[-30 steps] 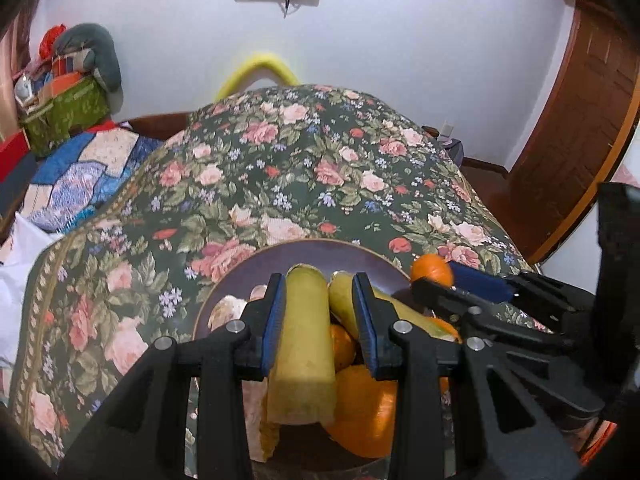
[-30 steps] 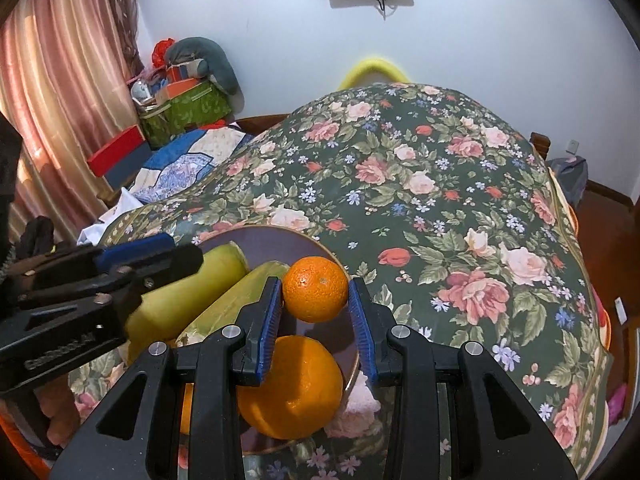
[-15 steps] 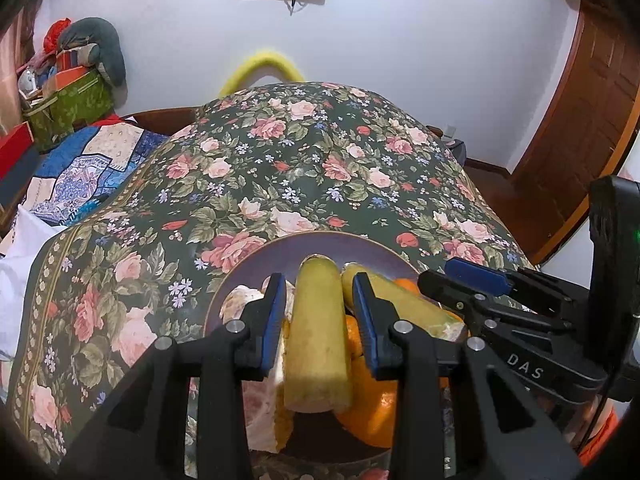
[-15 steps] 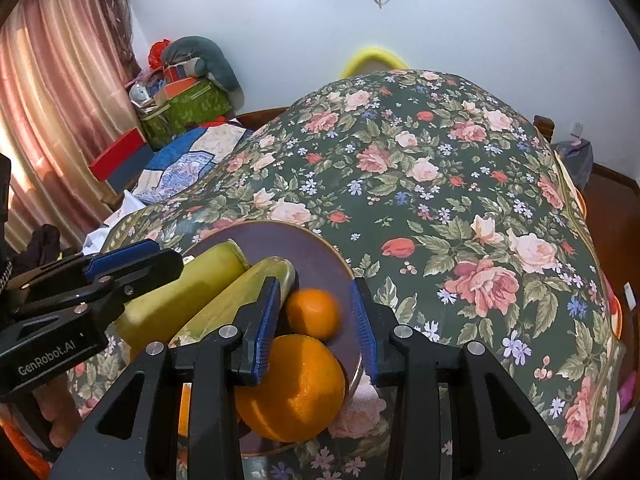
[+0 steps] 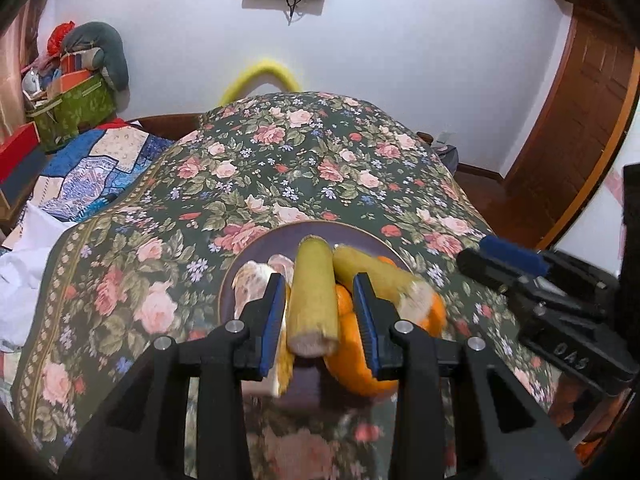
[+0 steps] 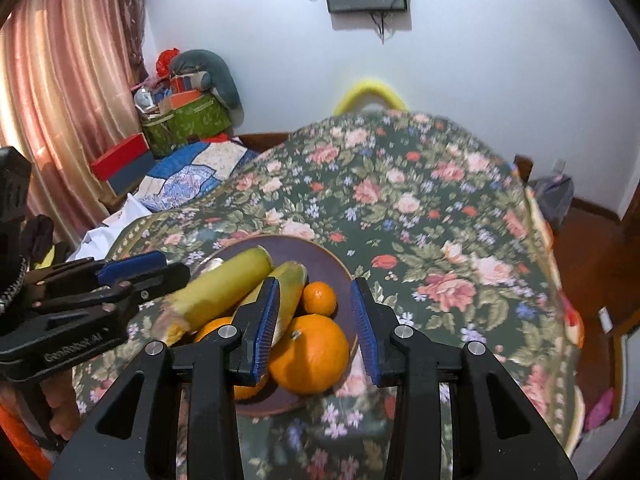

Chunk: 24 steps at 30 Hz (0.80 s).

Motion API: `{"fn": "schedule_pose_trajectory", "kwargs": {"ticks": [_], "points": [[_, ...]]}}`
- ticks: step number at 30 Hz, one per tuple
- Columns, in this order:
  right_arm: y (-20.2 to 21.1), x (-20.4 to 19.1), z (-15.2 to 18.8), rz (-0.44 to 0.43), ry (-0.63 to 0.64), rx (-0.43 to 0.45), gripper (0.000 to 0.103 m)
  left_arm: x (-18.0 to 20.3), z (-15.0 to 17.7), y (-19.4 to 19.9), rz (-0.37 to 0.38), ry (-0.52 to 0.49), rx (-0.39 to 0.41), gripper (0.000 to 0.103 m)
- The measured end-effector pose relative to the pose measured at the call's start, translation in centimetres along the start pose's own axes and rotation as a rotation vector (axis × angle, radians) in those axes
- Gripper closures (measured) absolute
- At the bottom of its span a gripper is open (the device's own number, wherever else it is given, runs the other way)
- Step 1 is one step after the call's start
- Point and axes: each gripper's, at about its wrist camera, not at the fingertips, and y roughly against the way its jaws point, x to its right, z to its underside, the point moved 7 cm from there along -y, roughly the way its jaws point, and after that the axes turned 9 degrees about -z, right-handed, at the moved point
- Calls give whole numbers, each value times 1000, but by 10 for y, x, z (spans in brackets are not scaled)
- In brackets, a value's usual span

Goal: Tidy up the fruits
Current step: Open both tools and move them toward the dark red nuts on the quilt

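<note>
A dark purple plate (image 6: 320, 258) sits on the floral cloth and holds two yellow-green corn cobs, a small orange (image 6: 319, 298) and a large orange (image 6: 308, 354). In the left wrist view one cob (image 5: 313, 294) lies between the pads of my left gripper (image 5: 320, 320), which stand slightly apart from it. The second cob (image 5: 374, 276) lies to its right on the oranges. My right gripper (image 6: 316, 328) is open and empty, just above the large orange. The left gripper also shows in the right wrist view (image 6: 120, 280) beside the first cob (image 6: 224, 286).
The floral cloth (image 5: 304, 168) covers a round table that drops off on all sides. A patchwork-covered surface (image 5: 88, 172) and boxes (image 6: 120, 160) lie to the left. A wooden door (image 5: 580, 120) stands at the right. A yellow curved bar (image 6: 370, 90) rises behind the table.
My right gripper let the small orange down onto the plate and drew back open. My left gripper opened around the corn cob and pulled back slightly.
</note>
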Motion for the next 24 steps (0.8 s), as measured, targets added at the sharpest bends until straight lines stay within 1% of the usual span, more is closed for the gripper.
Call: {"fn": "schedule_pose_trajectory", "kwargs": {"ticks": [1, 3, 6, 12, 17, 24], "points": [[8, -5, 0, 3, 9, 9, 69, 0, 3, 9, -2, -6, 6, 65], [25, -16, 2, 7, 21, 28, 67, 1, 9, 23, -6, -13, 17, 55], [44, -28, 7, 7, 19, 53, 61, 2, 17, 44, -13, -27, 35, 50], [67, -48, 28, 34, 27, 52, 61, 2, 43, 85, -10, -27, 55, 41], [78, -57, 55, 64, 34, 22, 60, 1, 68, 101, 1, -14, 33, 39], [77, -55, 92, 98, 7, -18, 60, 1, 104, 105, -4, -13, -21, 39]]}}
